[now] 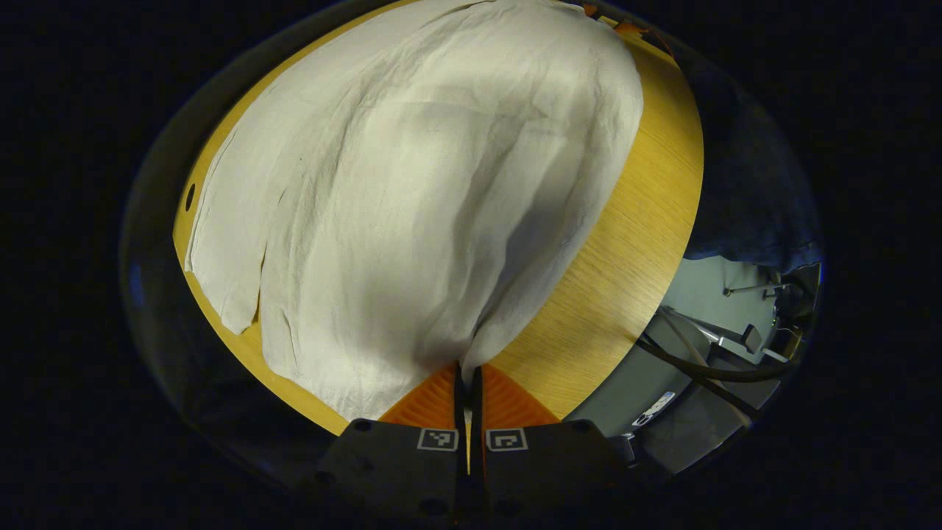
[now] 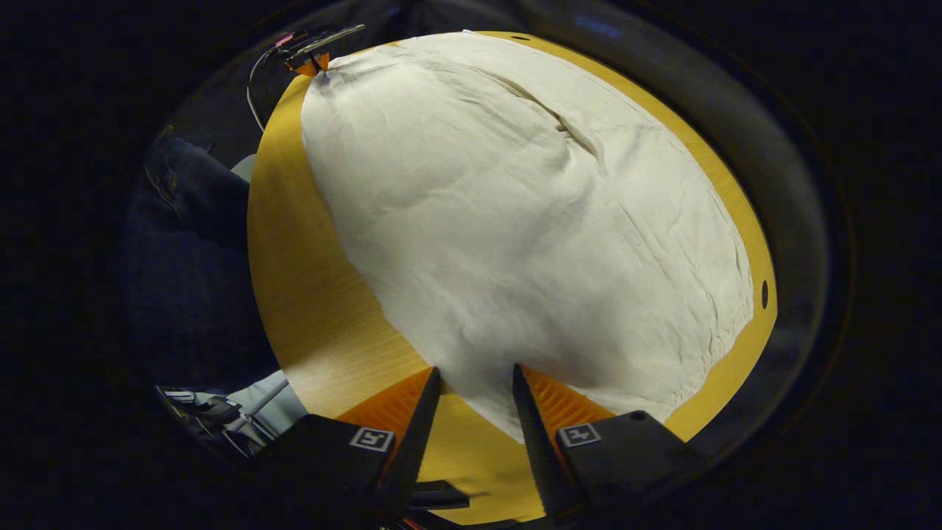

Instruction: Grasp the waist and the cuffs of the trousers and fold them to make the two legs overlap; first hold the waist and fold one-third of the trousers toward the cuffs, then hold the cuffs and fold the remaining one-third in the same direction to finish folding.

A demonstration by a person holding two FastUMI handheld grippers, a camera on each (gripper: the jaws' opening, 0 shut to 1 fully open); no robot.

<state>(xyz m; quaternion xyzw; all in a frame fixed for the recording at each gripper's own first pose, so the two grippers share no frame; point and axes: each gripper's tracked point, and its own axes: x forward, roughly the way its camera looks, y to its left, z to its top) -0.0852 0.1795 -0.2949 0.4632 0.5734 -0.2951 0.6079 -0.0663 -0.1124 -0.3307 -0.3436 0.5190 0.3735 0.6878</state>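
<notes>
White trousers (image 1: pixel 412 206) lie spread flat over most of a round-looking wooden table (image 1: pixel 633 243). My left gripper (image 1: pixel 468 372) is shut on a near corner of the cloth, which rises in a small peak into its fingertips. In the right gripper view the same trousers (image 2: pixel 515 221) stretch away, and my right gripper (image 2: pixel 477 377) stands open low over the table (image 2: pixel 309 294), with the cloth's near corner lying between its fingers. Far off at the cloth's top left corner, the left gripper (image 2: pixel 313 59) shows pinching the fabric.
A person in dark blue clothes (image 1: pixel 751 184) stands at the table's side, also seen at the left (image 2: pixel 184 258). Cables and grey equipment (image 1: pixel 706 361) lie on the floor beyond the table edge. Small holes (image 2: pixel 764 294) pierce the tabletop near its far rim.
</notes>
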